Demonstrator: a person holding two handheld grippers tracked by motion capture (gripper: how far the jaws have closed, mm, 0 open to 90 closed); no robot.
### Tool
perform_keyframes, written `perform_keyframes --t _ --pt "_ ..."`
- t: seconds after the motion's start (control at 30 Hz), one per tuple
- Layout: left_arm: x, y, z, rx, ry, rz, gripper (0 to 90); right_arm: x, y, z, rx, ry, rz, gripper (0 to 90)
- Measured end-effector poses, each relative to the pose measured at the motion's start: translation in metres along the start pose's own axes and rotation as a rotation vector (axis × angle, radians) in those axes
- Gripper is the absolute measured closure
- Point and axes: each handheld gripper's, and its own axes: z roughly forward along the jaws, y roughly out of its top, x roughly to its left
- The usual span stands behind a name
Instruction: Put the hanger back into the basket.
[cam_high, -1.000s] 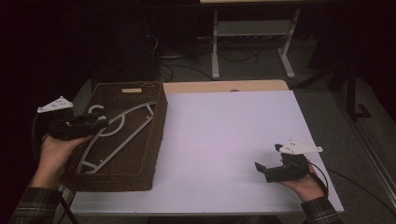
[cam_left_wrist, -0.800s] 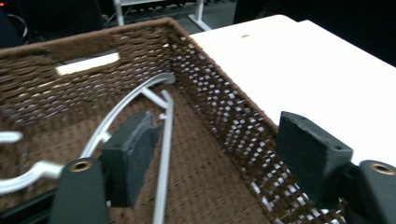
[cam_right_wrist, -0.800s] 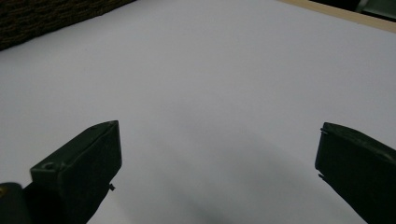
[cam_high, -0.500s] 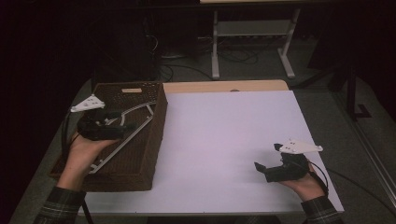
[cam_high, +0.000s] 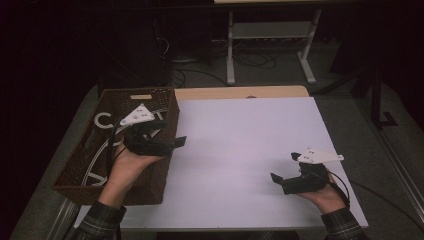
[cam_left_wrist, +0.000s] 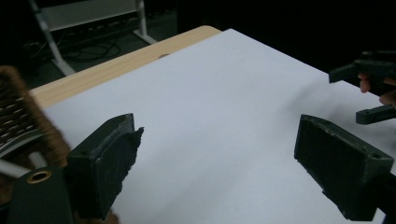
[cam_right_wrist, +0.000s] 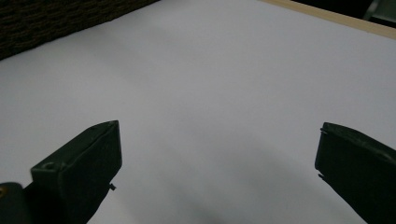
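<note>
Left tongs (cam_high: 177, 143) over the basket (cam_high: 75, 172) rim at the counter (cam_high: 240, 140) edge, just been opening, nothing between. Hanger (cam_high: 97, 165) inside basket. Right tongs (cam_high: 282, 167) apart, empty, near counter front.

Left gripper (cam_high: 172, 143): matt black plastic, pads rough-edged. Beside it, basket (cam_high: 80, 172): coarse brown woven wicker; inside, smooth white hanger (cam_high: 100, 161), plastic-looking. Ahead of jaws, tabletop sheet (cam_high: 240, 145): smooth matt white; far edge pale wood. Right gripper (cam_high: 280, 172): same matt black.
</note>
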Motion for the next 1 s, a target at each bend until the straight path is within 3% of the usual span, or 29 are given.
perform_keyframes --t 0.33,0.67,0.7,0.9,1.0 --pt "-0.034 -0.002 0.044 0.019 -0.075 0.059 7.6 -0.001 0.000 -0.002 -0.004 0.007 0.004 0.0" --pt "-0.054 -0.025 0.073 0.034 -0.131 0.085 6.7 -0.001 -0.003 -0.008 -0.014 0.007 0.014 0.0" --pt "-0.056 -0.031 0.078 0.040 -0.154 0.087 5.5 -0.001 -0.004 -0.008 -0.014 0.007 0.017 0.0" --pt "-0.061 -0.049 0.089 0.058 -0.154 0.099 5.2 -0.003 -0.008 -0.010 -0.013 0.003 0.026 0.0" --pt "-0.059 -0.067 0.094 0.059 -0.133 0.091 5.2 -0.004 -0.010 -0.009 -0.015 0.011 0.028 0.0"
